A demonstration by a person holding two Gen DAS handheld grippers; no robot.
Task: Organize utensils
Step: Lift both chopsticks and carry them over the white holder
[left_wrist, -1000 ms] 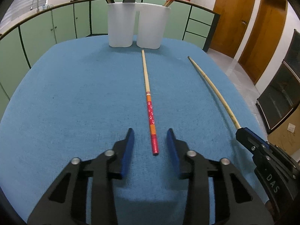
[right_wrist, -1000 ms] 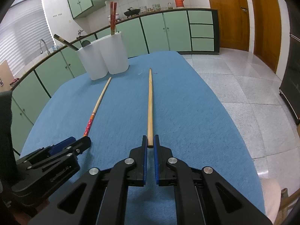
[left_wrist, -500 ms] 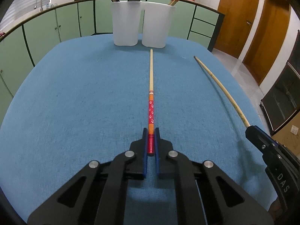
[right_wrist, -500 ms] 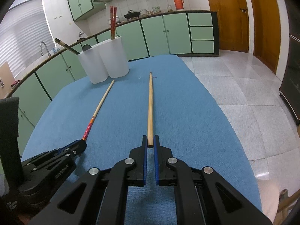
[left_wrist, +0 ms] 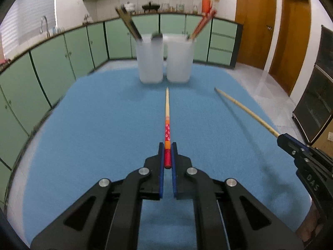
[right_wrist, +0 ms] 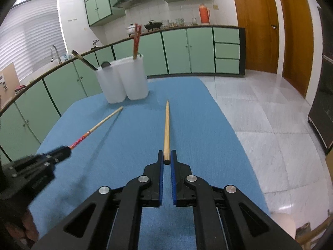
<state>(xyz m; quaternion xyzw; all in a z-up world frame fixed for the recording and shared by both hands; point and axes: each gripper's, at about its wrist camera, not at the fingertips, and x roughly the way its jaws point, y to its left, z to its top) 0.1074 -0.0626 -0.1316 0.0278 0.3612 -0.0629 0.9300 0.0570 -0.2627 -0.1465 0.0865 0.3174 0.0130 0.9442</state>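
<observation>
My left gripper (left_wrist: 167, 145) is shut on the red end of a red-patterned chopstick (left_wrist: 167, 125) and holds it lifted, tip towards two white holders (left_wrist: 165, 60). My right gripper (right_wrist: 167, 153) is shut on the butt of a plain wooden chopstick (right_wrist: 166, 129), also lifted above the blue cloth (right_wrist: 135, 145). In the right wrist view the left gripper (right_wrist: 62, 152) and its red chopstick (right_wrist: 93, 128) show at the left. In the left wrist view the right gripper (left_wrist: 285, 140) holds the wooden chopstick (left_wrist: 245, 109) at the right. The holders (right_wrist: 124, 79) contain dark utensils and red chopsticks.
The blue-covered table's right edge (right_wrist: 235, 133) drops to a tiled floor. Green cabinets (left_wrist: 62, 58) run behind and to the left. Wooden doors (left_wrist: 291, 31) stand at the right.
My left gripper closed on the red chopstick and lifted it off the cloth. The right gripper also raised its wooden chopstick, both now tilted higher towards the holders.
</observation>
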